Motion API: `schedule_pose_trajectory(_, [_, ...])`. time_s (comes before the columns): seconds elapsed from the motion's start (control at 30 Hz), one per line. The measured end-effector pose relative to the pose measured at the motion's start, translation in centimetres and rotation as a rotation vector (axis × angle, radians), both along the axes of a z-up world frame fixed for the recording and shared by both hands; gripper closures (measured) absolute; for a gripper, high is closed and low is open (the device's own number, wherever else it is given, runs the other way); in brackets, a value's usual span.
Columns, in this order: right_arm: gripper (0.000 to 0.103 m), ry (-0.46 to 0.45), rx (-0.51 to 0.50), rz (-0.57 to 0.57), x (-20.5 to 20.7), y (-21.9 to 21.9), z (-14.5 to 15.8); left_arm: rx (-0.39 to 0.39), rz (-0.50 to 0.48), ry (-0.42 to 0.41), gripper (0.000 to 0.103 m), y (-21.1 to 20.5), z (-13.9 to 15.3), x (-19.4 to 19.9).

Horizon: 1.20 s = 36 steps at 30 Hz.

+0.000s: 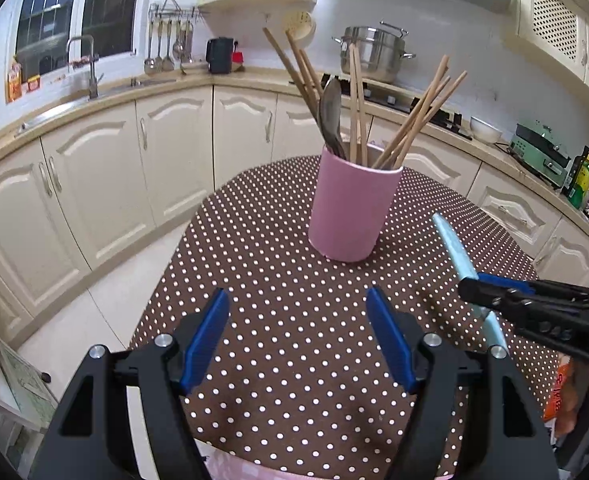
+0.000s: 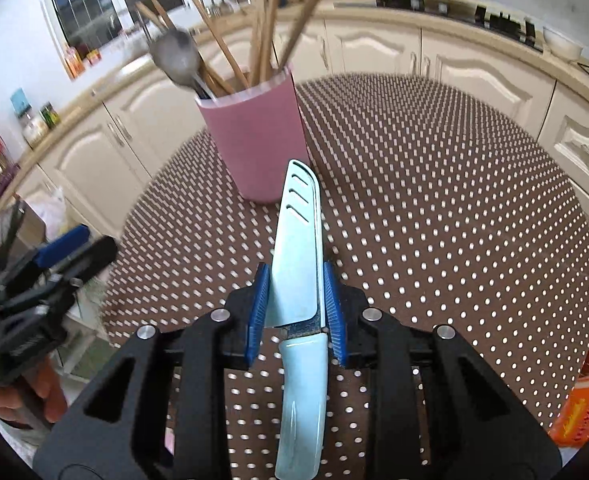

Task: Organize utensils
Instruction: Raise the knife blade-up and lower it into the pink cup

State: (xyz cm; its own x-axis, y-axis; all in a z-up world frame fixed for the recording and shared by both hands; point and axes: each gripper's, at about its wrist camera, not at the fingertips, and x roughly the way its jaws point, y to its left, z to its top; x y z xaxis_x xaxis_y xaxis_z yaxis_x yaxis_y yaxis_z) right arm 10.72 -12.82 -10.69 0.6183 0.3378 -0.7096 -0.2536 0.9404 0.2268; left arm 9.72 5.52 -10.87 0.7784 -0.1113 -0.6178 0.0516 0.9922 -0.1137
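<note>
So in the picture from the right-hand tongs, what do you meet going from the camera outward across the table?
Right tongs clamped on the pale blue sheathed knife → the knife's slotted tip → pink utensil holder with chopsticks and a spoon → cream cabinets beyond the polka-dot table.

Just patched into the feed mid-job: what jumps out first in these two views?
The light blue sheathed knife clamped between the right gripper's blue pads, tip aimed toward the pink holder. That holder stands near the middle of the brown polka-dot table, bristling with wooden chopsticks and a metal spoon. The left gripper hangs open and empty over the table's near side.
</note>
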Motion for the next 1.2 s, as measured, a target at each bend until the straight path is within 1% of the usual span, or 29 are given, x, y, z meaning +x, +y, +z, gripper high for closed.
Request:
schedule_pose_trajectory(0.23, [0.076, -0.131, 0.129, -0.013, -1.9, -1.8, 1.9, 0.005, -0.014, -0.022, 0.034, -0.6, 0.6, -0.2])
schedule_pose_trajectory(0.33, [0.076, -0.179, 0.165, -0.024, -2.4, -2.7, 2.3, 0.003, -0.017, -0.029, 0.034, -0.7, 0.7, -0.2])
schedule_pose_trajectory(0.47, [0.076, -0.232, 0.195, -0.027, -2.9, -2.2, 2.8, 0.000, -0.023, -0.037, 0.033, -0.6, 0.8, -0.1])
schedule_pose_trajectory(0.57, [0.076, -0.259, 0.240, -0.039, -3.3, -2.4, 2.9, -0.003, -0.023, -0.046, 0.034, -0.6, 1.0, 0.1])
schedule_pose_trajectory(0.63, [0.076, -0.268, 0.257, -0.042, -3.3, -2.7, 2.8, -0.002, -0.021, -0.048, 0.034, -0.5, 1.0, 0.3])
schedule_pose_trajectory(0.73, [0.076, -0.279, 0.280, -0.040, -3.0, -1.9, 3.0, -0.006, -0.016, -0.051, 0.034, -0.4, 1.0, 0.6])
schedule_pose_trajectory(0.87, [0.076, -0.313, 0.311, -0.035, -2.6, -1.7, 3.6, -0.014, -0.009, -0.058, 0.034, 0.1, 0.9, 1.2])
schedule_pose_trajectory(1.03, [0.076, -0.393, 0.340, -0.049, -1.7, -1.3, 5.3, -0.008, 0.008, -0.080, 0.034, 0.6, 1.3, 2.3])
schedule_pose_trajectory(1.1, [0.076, -0.446, 0.351, -0.054, -1.3, -0.9, 6.3, -0.011, 0.015, -0.093, 0.033, 0.7, 1.6, 2.7])
schedule_pose_trajectory(1.2, [0.076, -0.510, 0.340, -0.055, -0.7, 0.0, 7.4, -0.016, 0.022, -0.114, 0.033, 1.0, 2.1, 3.4])
